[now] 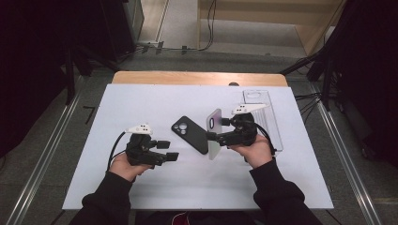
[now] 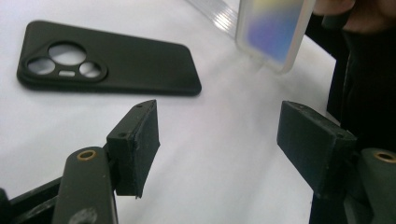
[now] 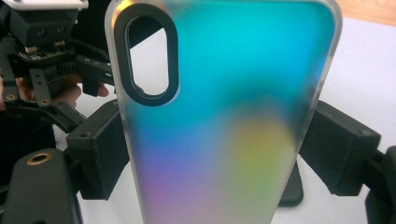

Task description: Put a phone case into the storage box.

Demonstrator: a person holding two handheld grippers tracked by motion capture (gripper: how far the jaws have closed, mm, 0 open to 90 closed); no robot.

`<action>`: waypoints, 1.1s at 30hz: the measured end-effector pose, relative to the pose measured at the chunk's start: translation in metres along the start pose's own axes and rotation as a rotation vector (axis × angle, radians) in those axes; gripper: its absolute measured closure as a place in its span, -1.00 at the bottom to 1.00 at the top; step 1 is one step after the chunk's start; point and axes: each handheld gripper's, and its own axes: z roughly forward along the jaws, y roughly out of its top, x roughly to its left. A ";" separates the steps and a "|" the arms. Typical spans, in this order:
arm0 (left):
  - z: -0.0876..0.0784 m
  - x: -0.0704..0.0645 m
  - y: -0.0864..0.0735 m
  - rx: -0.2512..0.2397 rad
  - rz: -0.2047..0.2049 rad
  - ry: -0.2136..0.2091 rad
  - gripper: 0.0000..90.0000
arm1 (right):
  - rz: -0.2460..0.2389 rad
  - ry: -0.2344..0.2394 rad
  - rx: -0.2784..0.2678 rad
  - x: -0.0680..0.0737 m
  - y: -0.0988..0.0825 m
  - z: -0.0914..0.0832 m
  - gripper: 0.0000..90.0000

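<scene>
A black phone case [image 1: 190, 134] [image 2: 121, 60] lies flat on the white table sheet [image 1: 141, 101], camera cutouts toward the far left. My right gripper [image 1: 217, 130] [image 3: 215, 154] is shut on a translucent iridescent phone case [image 1: 213, 147] [image 3: 224, 116], holding it upright by its long edges just right of the black case. In the left gripper view the iridescent case [image 2: 273, 30] hangs at the top right. My left gripper [image 1: 168, 150] [image 2: 219, 140] hovers low over the sheet, near and left of the black case. It stands open with nothing between its jaws.
A clear plastic box [image 1: 265, 117] lies on the sheet behind my right hand, near the right edge. The wooden table edge [image 1: 197, 77] runs along the far side. A corner of the black case [image 3: 292, 191] peeks out behind the held case.
</scene>
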 end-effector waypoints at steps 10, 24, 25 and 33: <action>-0.007 0.003 -0.012 0.015 -0.001 0.002 -0.33 | 0.017 -0.021 -0.013 -0.007 0.008 -0.019 -0.68; -0.011 0.002 -0.022 0.033 -0.002 0.007 -0.33 | 0.066 -0.099 -0.074 -0.022 0.016 -0.051 -0.68; -0.011 0.002 -0.022 0.033 -0.002 0.007 -0.33 | 0.066 -0.099 -0.074 -0.022 0.016 -0.051 -0.68; -0.014 0.003 -0.024 0.027 -0.007 0.018 -0.33 | 0.085 -0.176 -0.090 -0.029 0.018 -0.066 -0.68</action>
